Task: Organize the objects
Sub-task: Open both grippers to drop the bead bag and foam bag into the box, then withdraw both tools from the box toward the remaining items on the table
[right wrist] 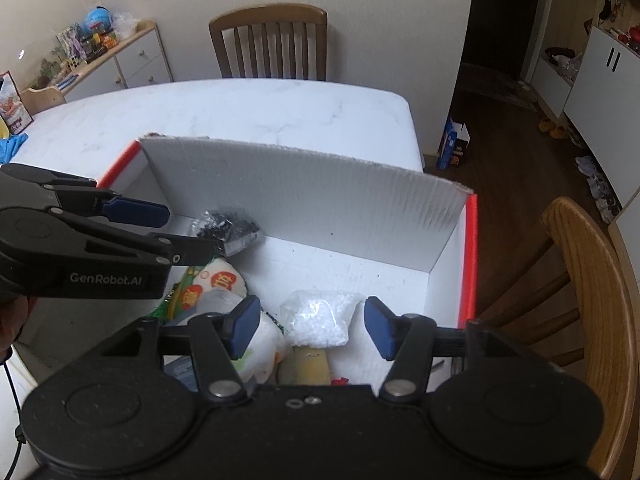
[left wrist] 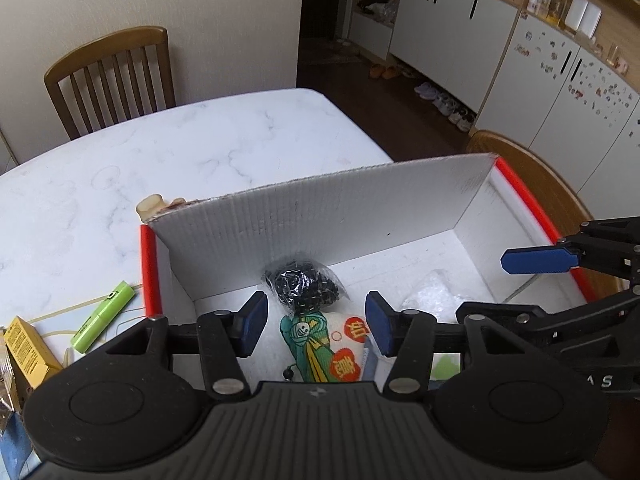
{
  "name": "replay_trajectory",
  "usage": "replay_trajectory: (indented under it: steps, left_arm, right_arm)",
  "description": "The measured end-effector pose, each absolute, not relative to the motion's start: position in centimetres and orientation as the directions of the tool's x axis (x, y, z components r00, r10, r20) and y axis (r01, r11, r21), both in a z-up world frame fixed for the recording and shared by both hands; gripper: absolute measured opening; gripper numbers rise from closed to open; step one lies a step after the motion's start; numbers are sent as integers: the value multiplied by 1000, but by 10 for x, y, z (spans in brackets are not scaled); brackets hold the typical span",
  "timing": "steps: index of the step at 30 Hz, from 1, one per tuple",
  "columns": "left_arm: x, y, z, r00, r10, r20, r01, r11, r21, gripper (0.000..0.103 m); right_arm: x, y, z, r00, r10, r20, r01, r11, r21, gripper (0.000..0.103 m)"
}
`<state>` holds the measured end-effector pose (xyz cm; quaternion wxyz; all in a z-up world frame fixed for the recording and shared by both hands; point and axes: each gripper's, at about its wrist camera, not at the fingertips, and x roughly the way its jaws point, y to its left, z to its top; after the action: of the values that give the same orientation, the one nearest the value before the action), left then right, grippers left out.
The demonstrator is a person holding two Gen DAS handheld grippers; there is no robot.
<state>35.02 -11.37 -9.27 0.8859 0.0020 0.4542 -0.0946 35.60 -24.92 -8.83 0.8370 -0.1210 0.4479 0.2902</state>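
A white cardboard box with red edges [left wrist: 360, 216] [right wrist: 304, 196] stands on the marble table, its far flap upright. Inside lie a bag of black parts [left wrist: 304, 284] [right wrist: 226, 228], a white pouch with red and green print [left wrist: 332, 352] [right wrist: 216, 280], and a bag of white pellets [left wrist: 432, 300] [right wrist: 320, 316]. My left gripper [left wrist: 316, 324] is open and empty above the printed pouch. My right gripper [right wrist: 308, 328] is open and empty above the pellet bag. Each gripper shows in the other's view: the right gripper [left wrist: 536, 260], the left gripper [right wrist: 136, 212].
A green tube [left wrist: 104, 316], a yellow carton [left wrist: 28, 348] and a cord lie on the table left of the box. A beige object [left wrist: 152, 206] sits behind the box's left corner. Wooden chairs [left wrist: 112, 76] [right wrist: 588, 280] stand at the table's far side and right.
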Motion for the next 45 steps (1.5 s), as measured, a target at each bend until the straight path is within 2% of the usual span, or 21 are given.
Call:
replay_trajectory:
  steps: [11, 22, 24, 25, 31, 34, 45]
  left_arm:
    - [311, -104, -59, 635, -192, -749, 170, 980, -107, 53]
    - [261, -73, -30, 688, -215, -693, 169, 976, -135, 53]
    - [253, -63, -28, 696, -215, -685, 168, 976, -135, 57]
    - [248, -58, -27, 701, -213, -681, 165, 977, -135, 63]
    - [225, -23, -23, 720, -199, -664, 149, 980, -133, 65]
    - [214, -2, -21, 731, -181, -658, 134, 983, -121, 78]
    - [184, 71, -26, 740, -161, -653, 118, 987, -109, 83]
  right_arm:
    - [331, -254, -52, 475, 435, -765, -610, 789, 70, 61]
    - [293, -239, -24, 511, 484, -710, -632, 772, 71, 72]
    - [286, -233, -20, 513, 495, -701, -635, 768, 78, 74]
    - [282, -231, -17, 517, 499, -696, -635, 769, 80, 75]
    - [262, -209, -10, 522, 516, -679, -634, 767, 96, 82]
    - [251, -196, -9, 520, 524, -674, -632, 767, 108, 84]
    - [215, -144, -11, 509, 576, -639, -642, 749, 164, 97]
